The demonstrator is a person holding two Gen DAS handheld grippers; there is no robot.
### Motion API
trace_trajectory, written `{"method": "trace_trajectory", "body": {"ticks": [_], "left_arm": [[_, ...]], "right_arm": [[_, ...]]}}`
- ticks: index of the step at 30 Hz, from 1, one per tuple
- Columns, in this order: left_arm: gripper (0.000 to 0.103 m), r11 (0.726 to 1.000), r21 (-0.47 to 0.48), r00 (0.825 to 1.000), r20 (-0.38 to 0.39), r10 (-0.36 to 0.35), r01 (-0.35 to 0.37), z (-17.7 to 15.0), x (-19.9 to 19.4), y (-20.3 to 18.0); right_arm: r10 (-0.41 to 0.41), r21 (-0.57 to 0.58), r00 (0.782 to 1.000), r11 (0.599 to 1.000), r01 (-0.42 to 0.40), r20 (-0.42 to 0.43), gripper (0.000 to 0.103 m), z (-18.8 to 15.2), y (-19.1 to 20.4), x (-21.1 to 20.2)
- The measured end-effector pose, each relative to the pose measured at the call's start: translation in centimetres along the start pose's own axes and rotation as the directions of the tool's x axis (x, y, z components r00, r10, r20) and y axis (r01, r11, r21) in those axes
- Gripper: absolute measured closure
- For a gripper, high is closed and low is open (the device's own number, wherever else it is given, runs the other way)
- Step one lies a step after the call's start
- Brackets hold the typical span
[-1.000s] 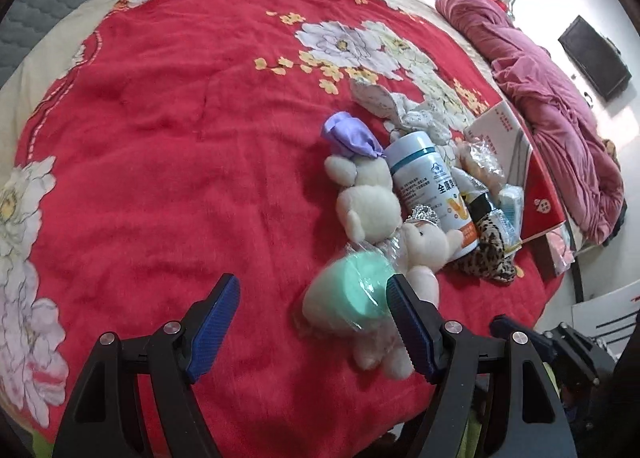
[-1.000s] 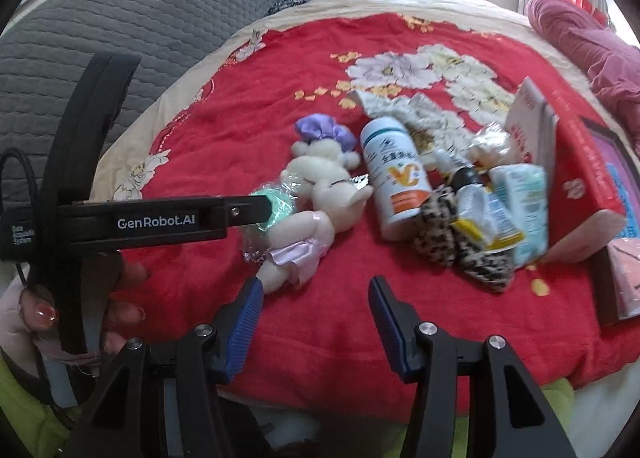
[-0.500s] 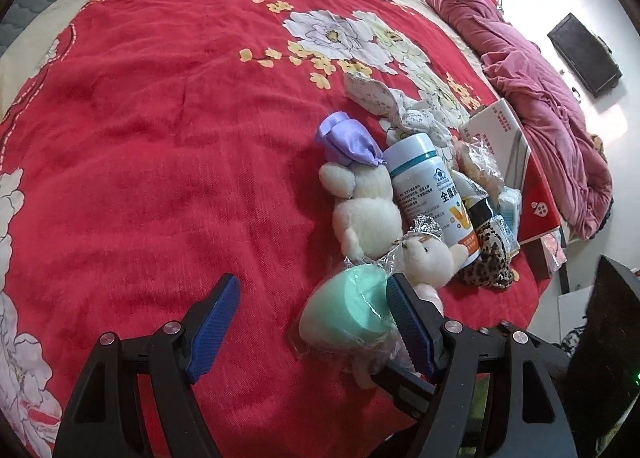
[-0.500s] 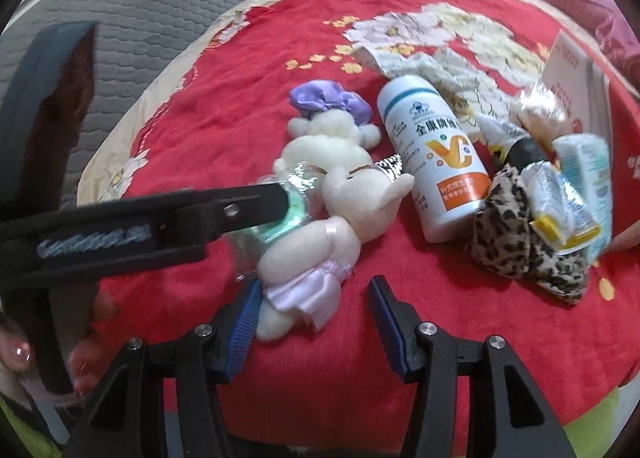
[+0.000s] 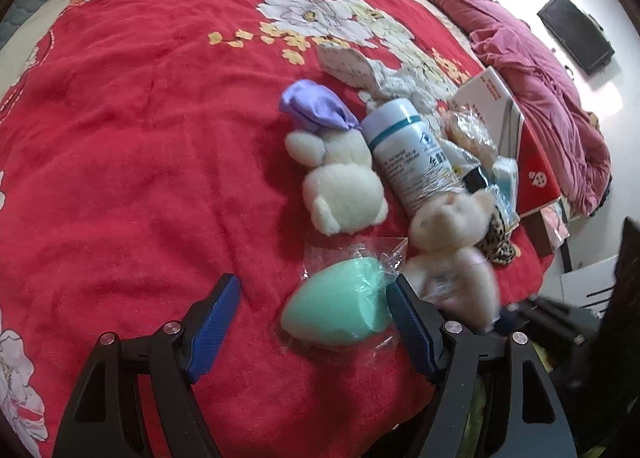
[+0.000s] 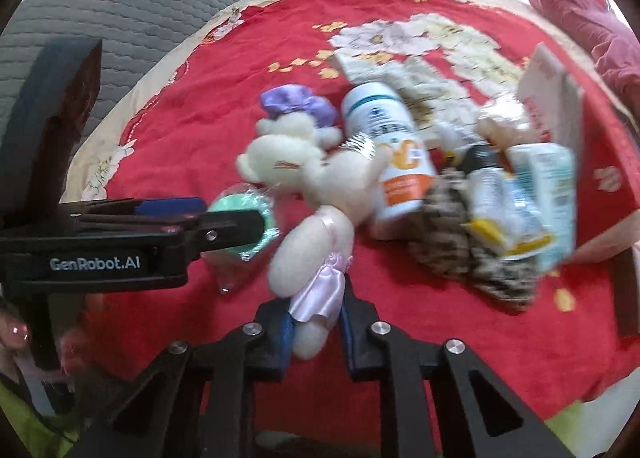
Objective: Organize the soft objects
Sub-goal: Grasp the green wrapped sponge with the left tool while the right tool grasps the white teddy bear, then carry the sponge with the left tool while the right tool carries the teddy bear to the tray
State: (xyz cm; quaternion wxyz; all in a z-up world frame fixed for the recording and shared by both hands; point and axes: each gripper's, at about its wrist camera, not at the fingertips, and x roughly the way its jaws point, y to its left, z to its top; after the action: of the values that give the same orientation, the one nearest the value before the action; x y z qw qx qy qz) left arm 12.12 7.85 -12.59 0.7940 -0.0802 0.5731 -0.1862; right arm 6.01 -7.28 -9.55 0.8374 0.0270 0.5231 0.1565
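Observation:
On the red flowered blanket (image 5: 140, 138) lies a cream plush toy in a pink satin skirt (image 6: 312, 230). My right gripper (image 6: 316, 310) is shut on its legs and skirt hem. The same toy (image 5: 452, 242) appears blurred in the left wrist view, just right of my left gripper (image 5: 312, 290). That gripper is open, and a mint-green sponge in a clear bag (image 5: 340, 310) lies against its right finger. A second cream plush with a purple bow (image 5: 344, 194) rests just beyond, untouched.
A white supplement bottle (image 5: 408, 154) lies beside the plush toys, with leopard-print fabric (image 6: 460, 242), small packets and a red-and-white box (image 5: 532, 162) to its right. A patterned white cloth (image 5: 360, 66) lies farther back. A pink quilt (image 5: 520, 38) is bunched at the far right.
My right gripper has come down and closed on the skirted plush's legs. That plush has shifted off the green sponge. The left gripper has stayed open and almost still.

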Motion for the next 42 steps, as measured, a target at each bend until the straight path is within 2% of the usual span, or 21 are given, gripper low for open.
{"method": "trace_trajectory", "body": {"ticks": [8,11,13,19,26,33,42], "left_arm": [[0.034,0.999,0.031,1.000,-0.009,0.026,-0.026,-0.4,0.8,-1.3],[0.046,0.999,0.037,0.999,-0.016,0.037,-0.036,-0.6,1.1,-1.8],[0.047,0.997,0.049,0.998,-0.019,0.063,-0.062,-0.6,1.2,-2.2],[0.051,0.995,0.061,0.997,-0.010,0.079,-0.079,-0.6,0.8,-2.7],[0.051,0.993,0.082,0.996,0.045,0.081,-0.084,-0.2,-1.1,-4.6],[0.052,0.991,0.115,0.992,0.112,0.054,-0.067,0.6,-4.2,-6.9],[0.052,0.991,0.131,0.983,0.172,-0.063,0.040,2.3,-9.1,-9.9]], "right_arm": [[-0.010,-0.025,0.999,1.000,0.011,0.031,0.085,-0.4,-1.7,-1.9],[0.001,-0.016,0.999,1.000,-0.001,0.041,0.085,-0.3,-2.1,-2.4],[-0.001,-0.022,0.998,1.000,0.002,0.057,0.085,-0.3,-2.3,-2.9],[0.004,-0.013,0.995,1.000,-0.002,0.103,0.085,0.0,-3.1,-4.7],[0.003,0.001,0.988,1.000,-0.003,0.152,0.085,0.7,-3.9,-6.4],[-0.008,0.025,0.982,1.000,0.003,0.190,0.085,0.8,-5.1,-8.0],[-0.016,0.055,0.964,0.998,0.002,0.264,0.085,0.9,-6.5,-11.7]]}}
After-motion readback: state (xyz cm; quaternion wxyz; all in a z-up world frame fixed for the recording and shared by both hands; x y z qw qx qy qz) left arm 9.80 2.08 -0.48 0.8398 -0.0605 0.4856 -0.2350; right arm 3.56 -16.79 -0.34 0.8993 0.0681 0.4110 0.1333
